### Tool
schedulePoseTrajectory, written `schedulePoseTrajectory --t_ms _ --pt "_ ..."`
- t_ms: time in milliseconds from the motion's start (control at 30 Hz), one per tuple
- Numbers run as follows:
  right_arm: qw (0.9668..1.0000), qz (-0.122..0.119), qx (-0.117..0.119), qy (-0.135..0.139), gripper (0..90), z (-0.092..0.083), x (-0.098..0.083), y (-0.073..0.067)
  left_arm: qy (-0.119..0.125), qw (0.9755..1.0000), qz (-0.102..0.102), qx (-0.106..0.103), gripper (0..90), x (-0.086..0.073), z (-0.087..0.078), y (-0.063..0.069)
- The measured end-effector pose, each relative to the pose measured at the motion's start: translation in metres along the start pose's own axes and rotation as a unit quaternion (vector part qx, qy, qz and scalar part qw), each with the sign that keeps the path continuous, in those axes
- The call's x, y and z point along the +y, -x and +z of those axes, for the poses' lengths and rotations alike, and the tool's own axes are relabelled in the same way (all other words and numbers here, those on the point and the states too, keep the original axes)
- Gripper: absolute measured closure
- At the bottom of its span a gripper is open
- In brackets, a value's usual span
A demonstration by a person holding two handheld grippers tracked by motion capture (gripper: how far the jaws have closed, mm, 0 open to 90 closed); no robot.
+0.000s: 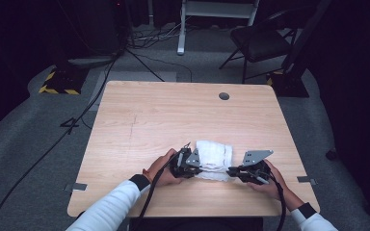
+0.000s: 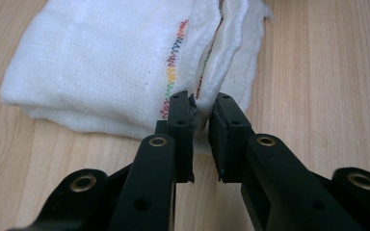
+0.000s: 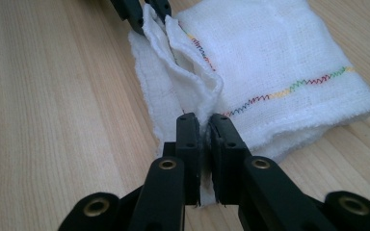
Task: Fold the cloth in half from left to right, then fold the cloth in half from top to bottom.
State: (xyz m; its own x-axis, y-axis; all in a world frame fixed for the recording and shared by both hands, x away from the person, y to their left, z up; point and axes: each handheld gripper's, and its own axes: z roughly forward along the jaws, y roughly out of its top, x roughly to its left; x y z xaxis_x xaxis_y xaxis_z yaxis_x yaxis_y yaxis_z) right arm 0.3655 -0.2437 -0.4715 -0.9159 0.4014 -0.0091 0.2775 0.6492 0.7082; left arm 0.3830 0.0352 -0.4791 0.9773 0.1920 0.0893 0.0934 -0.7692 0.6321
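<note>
While the folded white cloth (image 1: 214, 155) lies on the wooden table (image 1: 173, 115), the left gripper (image 2: 200, 113) and right gripper (image 3: 205, 126) each pinch its near edge.

Folded white cloth (image 1: 215, 155) on wooden table (image 1: 164, 115)

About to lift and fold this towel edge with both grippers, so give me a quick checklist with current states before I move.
1. Right gripper shut on the white towel edge: ok, jaws pinch a raised fold.
2. Left gripper shut on the towel's edge: ok, cloth sits between its jaws, though a slight gap shows.
3. Both grips on the same edge: ok, on opposite corners of it.
4. How many layers each grip holds: cannot tell.
5. Towel fully on the table: ok.
6. Rainbow-stitched hem lying flat: ok.
</note>
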Motion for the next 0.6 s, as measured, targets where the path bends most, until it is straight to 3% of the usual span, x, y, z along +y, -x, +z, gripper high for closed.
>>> schedulePoseTrajectory --t_ms 433,600 --pt "1.0 0.0 -0.001 -0.009 83.0 0.0054 -0.0057 -0.0017 0.005 0.9999 -0.013 -0.005 77.9 -0.0045 0.0038 0.0015" --pt "0.9999 -0.002 -0.003 -0.011 78.9 0.0059 -0.008 -0.0039 0.01 0.9998 -0.016 -0.008 74.6 -0.0064 0.0039 0.0026"
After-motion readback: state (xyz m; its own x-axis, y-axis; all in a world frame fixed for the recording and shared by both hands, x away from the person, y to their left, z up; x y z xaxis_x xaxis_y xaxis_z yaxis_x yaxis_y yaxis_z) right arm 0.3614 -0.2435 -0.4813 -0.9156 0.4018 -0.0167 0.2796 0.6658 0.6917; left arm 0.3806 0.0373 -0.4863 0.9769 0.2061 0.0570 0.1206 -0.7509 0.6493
